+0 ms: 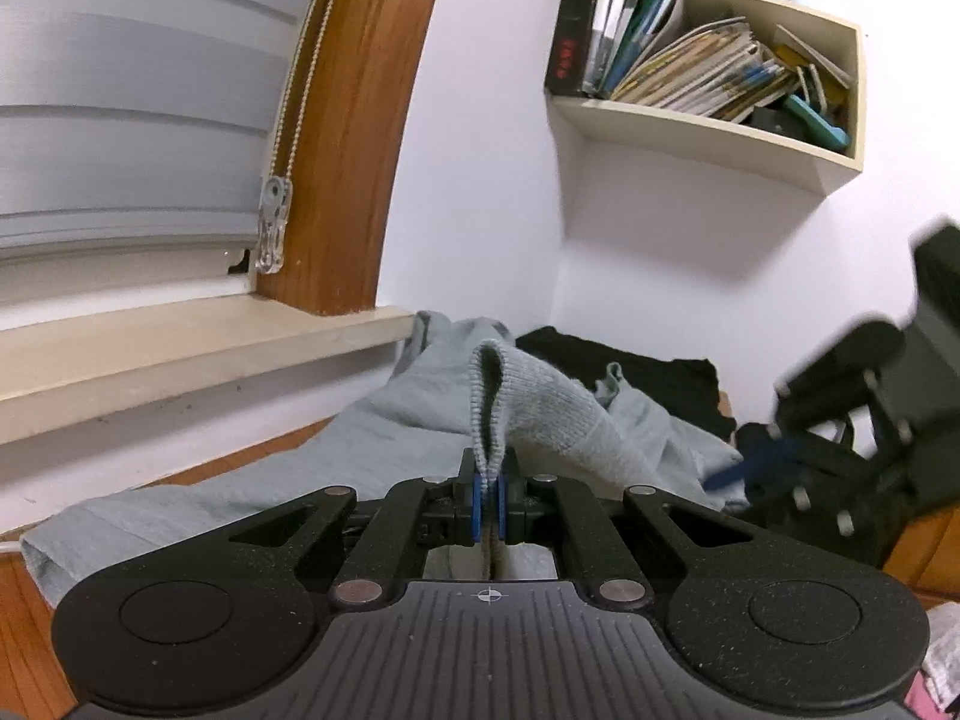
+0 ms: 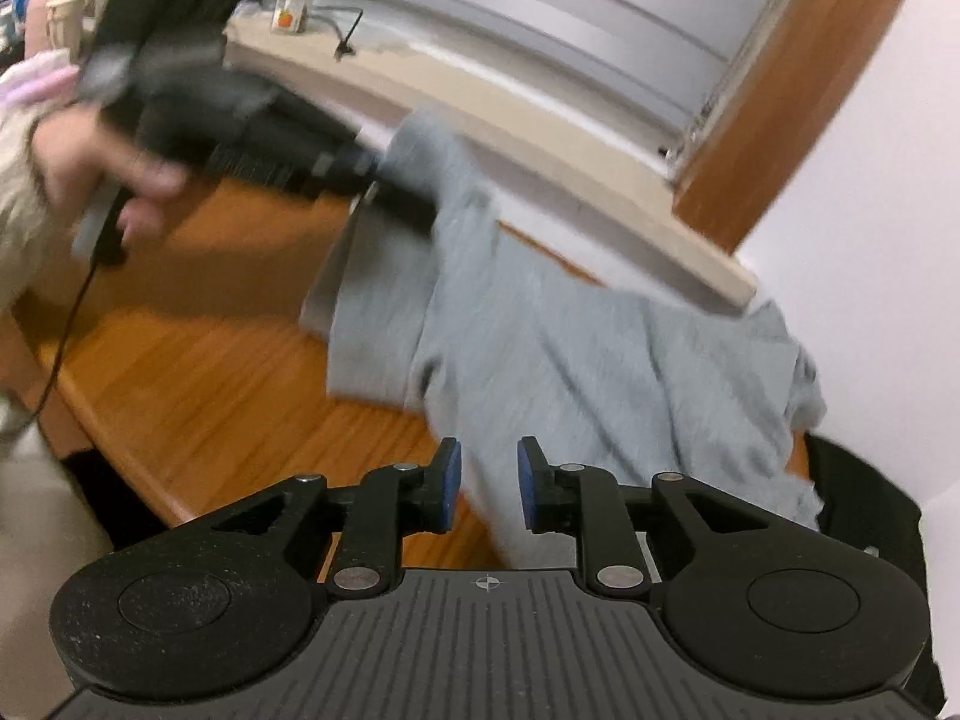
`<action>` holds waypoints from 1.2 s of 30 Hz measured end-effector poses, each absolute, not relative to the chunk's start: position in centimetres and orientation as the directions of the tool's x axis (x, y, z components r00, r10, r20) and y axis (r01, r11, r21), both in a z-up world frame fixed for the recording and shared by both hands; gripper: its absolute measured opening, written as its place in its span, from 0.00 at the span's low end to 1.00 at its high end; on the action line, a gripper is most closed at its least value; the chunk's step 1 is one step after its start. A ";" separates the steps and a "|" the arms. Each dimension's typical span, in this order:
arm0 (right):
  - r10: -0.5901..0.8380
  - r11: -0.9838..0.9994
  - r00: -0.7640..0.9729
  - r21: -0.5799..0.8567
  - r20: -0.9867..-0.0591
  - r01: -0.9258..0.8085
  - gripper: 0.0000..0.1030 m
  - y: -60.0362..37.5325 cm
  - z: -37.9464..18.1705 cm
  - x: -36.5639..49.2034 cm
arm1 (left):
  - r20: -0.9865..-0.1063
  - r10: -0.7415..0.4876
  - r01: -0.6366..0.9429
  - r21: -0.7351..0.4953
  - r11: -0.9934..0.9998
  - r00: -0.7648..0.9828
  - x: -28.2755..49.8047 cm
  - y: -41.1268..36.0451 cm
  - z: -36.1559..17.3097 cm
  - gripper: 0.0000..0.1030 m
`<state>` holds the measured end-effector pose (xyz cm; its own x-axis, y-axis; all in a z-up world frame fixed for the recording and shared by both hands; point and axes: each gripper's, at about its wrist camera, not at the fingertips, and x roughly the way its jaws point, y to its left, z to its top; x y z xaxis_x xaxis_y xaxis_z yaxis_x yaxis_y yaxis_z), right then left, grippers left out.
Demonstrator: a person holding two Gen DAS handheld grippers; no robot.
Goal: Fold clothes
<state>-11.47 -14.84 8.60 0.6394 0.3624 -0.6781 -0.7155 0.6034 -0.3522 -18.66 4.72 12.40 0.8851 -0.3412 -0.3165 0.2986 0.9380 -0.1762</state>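
Note:
A light grey knit garment (image 1: 360, 450) lies spread on a wooden table (image 1: 18, 630). My left gripper (image 1: 489, 495) is shut on a ribbed edge of it, and the pinched fold stands up above the blue pads. In the right wrist view the same grey garment (image 2: 570, 348) stretches from the table's middle to the far corner. There, blurred, a hand (image 2: 90, 162) holds the left gripper (image 2: 414, 204) on the cloth's far edge. My right gripper (image 2: 489, 483) stands open just over the garment's near part, its pads apart and pressing nothing. It shows blurred at the right of the left wrist view (image 1: 750, 468).
A black garment (image 1: 648, 372) lies behind the grey one by the corner wall, also at the right edge (image 2: 864, 498). A window sill (image 1: 180, 354) runs along the table's far side. A wall shelf (image 1: 720, 132) of books hangs above. A cable (image 2: 66, 324) trails off the table's left edge.

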 end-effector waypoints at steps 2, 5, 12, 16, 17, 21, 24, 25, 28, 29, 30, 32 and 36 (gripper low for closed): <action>0.355 0.608 0.659 -0.371 -0.663 -0.701 0.21 -14.9 7.8 -11.9 | -0.324 -0.344 0.299 -0.181 0.937 0.881 -18.4 4.9 12.5 0.05; 0.340 0.614 0.699 -0.414 -0.629 -0.672 0.22 -14.7 7.1 -12.0 | -0.328 -0.349 0.300 -0.192 0.935 0.878 -18.2 5.0 12.4 0.05; 0.359 0.605 0.707 -0.425 -0.609 -0.673 0.28 -13.3 6.5 -10.6 | -0.334 -0.365 0.308 -0.214 0.927 0.869 -18.2 4.8 12.4 0.05; 0.332 0.582 0.701 -0.448 -0.631 -0.679 0.26 -12.6 6.0 -9.4 | -0.349 -0.378 0.330 -0.191 0.925 0.857 -18.3 4.3 12.1 0.05; 0.323 0.579 0.699 -0.451 -0.638 -0.679 0.15 -12.5 5.9 -9.1 | -0.357 -0.382 0.339 -0.179 0.924 0.852 -18.4 4.2 11.9 0.05; 0.316 0.578 0.697 -0.452 -0.643 -0.679 0.04 -13.3 6.7 -8.7 | -0.379 -0.416 0.378 -0.174 0.909 0.827 -19.2 4.6 10.8 0.08; 0.323 0.587 0.700 -0.446 -0.637 -0.676 0.03 -14.5 7.8 -8.9 | -0.379 -0.450 0.412 -0.180 0.893 0.809 -20.3 5.4 9.8 0.26; 0.325 0.591 0.701 -0.442 -0.635 -0.675 0.03 -14.9 8.2 -9.1 | -0.388 -0.450 0.417 -0.172 0.893 0.804 -20.6 5.6 9.4 0.36; 0.326 0.600 0.714 -0.448 -0.620 -0.663 0.03 -16.0 9.6 -9.4 | -0.415 -0.430 0.412 -0.137 0.901 0.802 -21.3 5.8 8.4 0.51; 0.325 0.603 0.721 -0.453 -0.612 -0.656 0.03 -16.3 10.1 -9.6 | -0.425 -0.416 0.401 -0.128 0.907 0.804 -21.4 5.9 8.0 0.51; 0.324 0.607 0.725 -0.454 -0.608 -0.652 0.03 -16.5 10.7 -9.8 | -0.440 -0.393 0.386 -0.110 0.916 0.808 -21.3 5.9 7.8 0.51; 0.317 0.606 0.736 -0.469 -0.598 -0.642 0.03 -17.0 11.9 -10.2 | -0.466 -0.342 0.357 -0.057 0.932 0.816 -21.1 5.7 7.4 0.51; 0.297 0.610 0.756 -0.493 -0.583 -0.620 0.03 -17.7 13.1 -10.5 | -0.471 -0.333 0.367 -0.021 0.930 0.817 -21.4 5.5 7.5 0.58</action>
<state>-10.53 -17.68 13.14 0.7565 0.2974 -0.5825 -0.6198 0.6104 -0.4933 -21.42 5.46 7.49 0.8169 -0.3327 -0.4712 0.3666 0.9301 -0.0212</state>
